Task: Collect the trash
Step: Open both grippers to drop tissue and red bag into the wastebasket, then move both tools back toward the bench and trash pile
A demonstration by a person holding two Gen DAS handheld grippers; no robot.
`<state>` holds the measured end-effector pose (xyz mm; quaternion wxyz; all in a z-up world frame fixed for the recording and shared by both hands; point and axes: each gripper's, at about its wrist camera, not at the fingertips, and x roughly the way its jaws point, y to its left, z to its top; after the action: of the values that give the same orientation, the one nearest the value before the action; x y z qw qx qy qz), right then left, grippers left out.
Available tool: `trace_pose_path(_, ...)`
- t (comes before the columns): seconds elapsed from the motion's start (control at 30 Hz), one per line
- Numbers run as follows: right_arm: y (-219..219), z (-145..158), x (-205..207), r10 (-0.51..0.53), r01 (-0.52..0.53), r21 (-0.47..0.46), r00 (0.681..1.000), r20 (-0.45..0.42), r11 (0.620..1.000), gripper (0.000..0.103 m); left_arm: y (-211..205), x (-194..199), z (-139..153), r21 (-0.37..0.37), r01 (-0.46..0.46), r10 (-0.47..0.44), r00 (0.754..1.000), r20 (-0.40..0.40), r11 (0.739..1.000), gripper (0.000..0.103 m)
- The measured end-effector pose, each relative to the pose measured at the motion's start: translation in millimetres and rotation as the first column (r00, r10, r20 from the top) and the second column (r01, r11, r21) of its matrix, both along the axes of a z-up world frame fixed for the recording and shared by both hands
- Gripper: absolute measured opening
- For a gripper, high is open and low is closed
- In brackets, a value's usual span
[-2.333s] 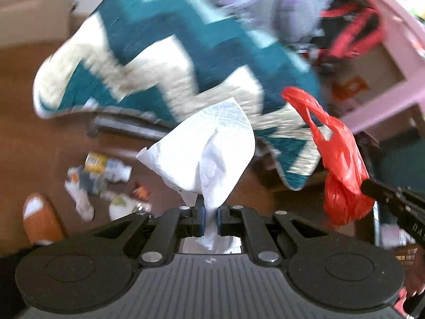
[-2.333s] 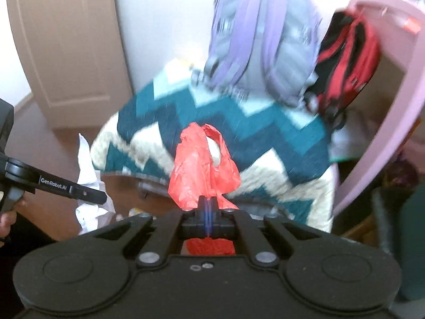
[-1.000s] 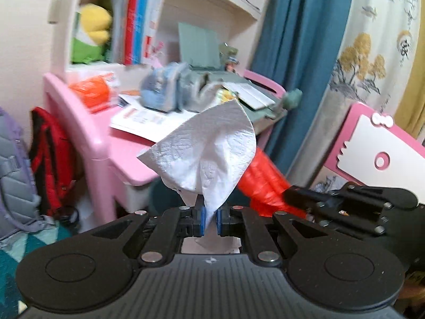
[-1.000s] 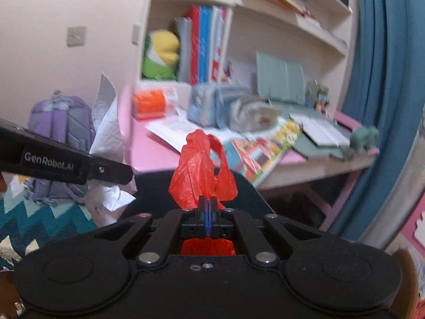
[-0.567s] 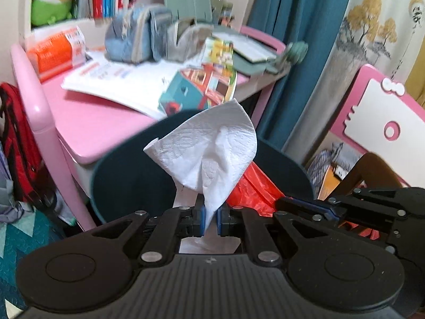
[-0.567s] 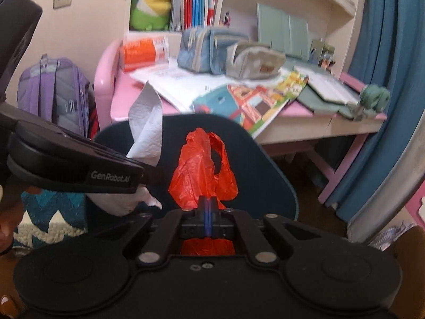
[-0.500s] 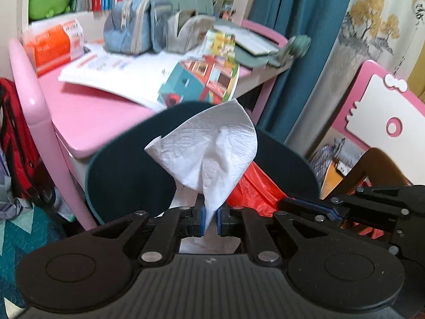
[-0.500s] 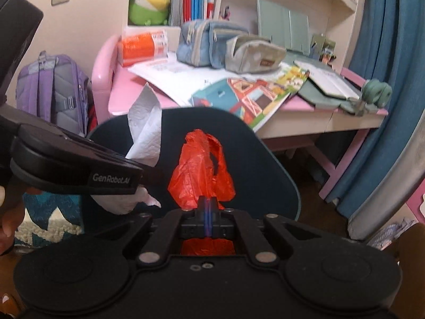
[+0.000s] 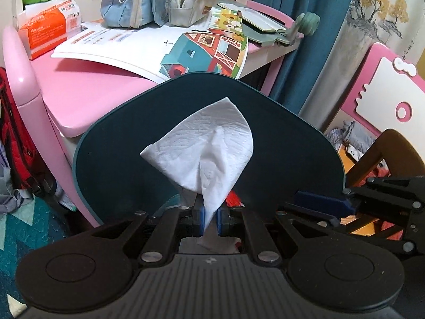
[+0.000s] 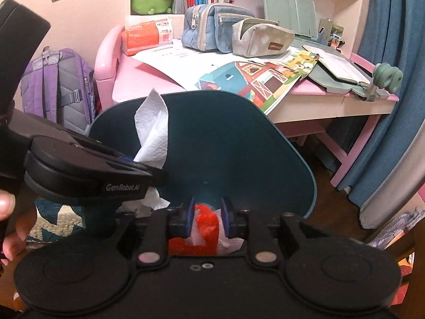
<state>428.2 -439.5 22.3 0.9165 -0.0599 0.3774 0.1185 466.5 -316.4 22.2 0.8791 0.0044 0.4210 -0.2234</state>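
Observation:
My left gripper point(image 9: 209, 219) is shut on a white paper tissue point(image 9: 204, 148) and holds it over the mouth of a dark teal trash bin point(image 9: 111, 143). The tissue also shows in the right wrist view point(image 10: 152, 130), held by the left gripper point(image 10: 148, 171). My right gripper point(image 10: 207, 212) is open over the same bin point(image 10: 239, 138). The red plastic bag point(image 10: 204, 220) lies loose below its spread fingers, down in the bin beside some white paper. A sliver of the red bag point(image 9: 233, 198) shows behind the tissue.
A pink desk point(image 9: 87, 87) stands behind the bin, with papers, pencil cases point(image 10: 212, 33) and an orange tissue pack point(image 10: 146, 37). A purple backpack point(image 10: 55, 87) leans at the left. A blue curtain point(image 10: 390, 106) and a pink chair point(image 9: 387, 98) stand at the right.
My right gripper has opened and the red bag has dropped from its fingers into the bin. Both grippers have moved closer over the bin. The left gripper still holds the tissue.

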Motion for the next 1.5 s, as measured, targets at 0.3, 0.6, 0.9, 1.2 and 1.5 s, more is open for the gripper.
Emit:
trace_pose_path(0.3,-4,15,-15,-0.011,0.011,0.003,0.999,0.031,1.000,0.042,3,-10,12,0.008,-0.009,0.009,1.000,0.016,1.000,0.023)
trace_pose_path(0.6,-3,39,-46,0.002,-0.003,0.012,0.997,0.074,1.000,0.050,14,-36,34,-0.001,-0.039,0.039,0.996,0.085,0.999,0.066)
trace_pose_path(0.9,22,63,-87,0.061,-0.064,0.020,0.991,0.117,0.998,0.054,45,-81,57,-0.007,-0.057,0.057,0.989,0.135,0.998,0.072)
trace_pose_path(1.2,73,79,-129,0.162,-0.169,0.035,0.975,0.150,0.985,0.056,109,-134,75,-0.037,-0.123,0.128,0.977,0.171,0.992,0.074)
trace_pose_path(1.5,143,66,-158,0.283,-0.295,0.061,0.947,0.152,0.954,0.057,198,-189,68,-0.060,-0.248,0.255,0.948,0.192,0.967,0.078)
